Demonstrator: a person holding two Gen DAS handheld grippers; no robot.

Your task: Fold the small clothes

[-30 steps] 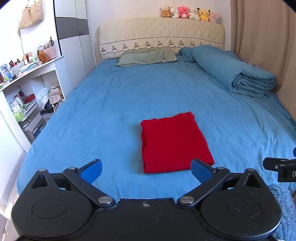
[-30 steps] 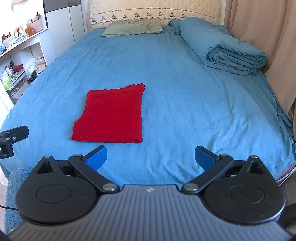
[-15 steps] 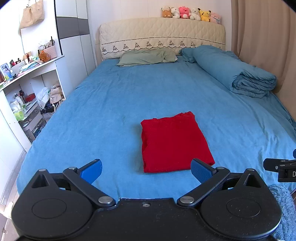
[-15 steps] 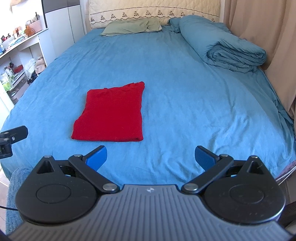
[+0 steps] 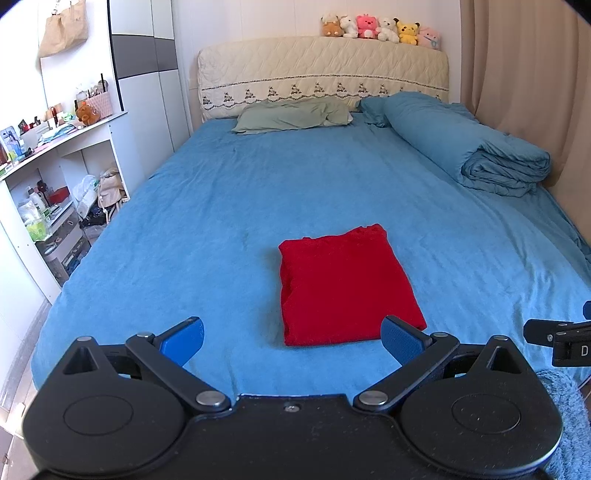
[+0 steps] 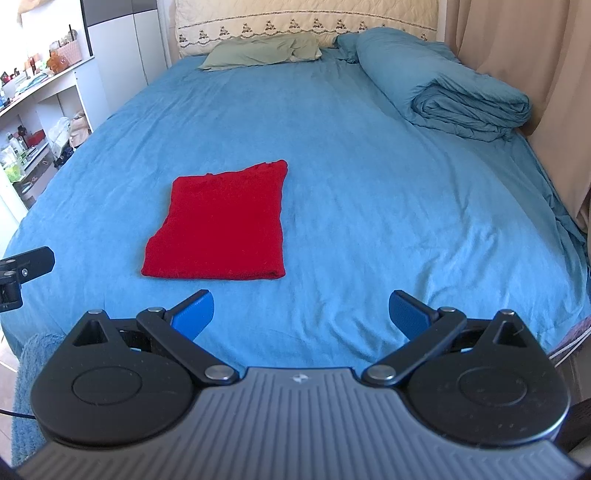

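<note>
Near the foot edge of the bed point(image 5: 229, 206), slightly toward its left side: a red garment point(image 5: 345, 286), folded into a flat rectangle, lying on the blue sheet with its short folded edge facing the foot. Same red garment point(image 6: 221, 227) in the right wrist view, left of centre, layered edges at its far end slightly uneven.

Just short of the foot edge, above the sheet: left hand-held gripper point(image 5: 291, 336), jaws spread wide, blue fingertips point(image 5: 183, 338) well apart, nothing between them. Right-side fingertip overlapping the near right corner of the garment in the picture; contact impossible to tell, likely just above it.

To the right of it, also at the foot edge: right hand-held gripper point(image 6: 301, 314), jaws equally wide, blue fingertips point(image 6: 408, 314) clear of the cloth, holding nothing. Garment ahead and to the left of it, apart from both fingertips. Part of this gripper point(image 5: 557, 338) visible at the right border of the left wrist view.

At the head edge: a green pillow point(image 5: 291, 116) against a quilted cream headboard point(image 5: 321, 70), with a row of plush toys point(image 5: 380, 27) on top. Along the right side of the bed: a rolled blue duvet point(image 5: 469, 151), beige curtain point(image 5: 524, 81) behind. Beyond the left side: white shelves point(image 5: 48, 177) crowded with small items.
</note>
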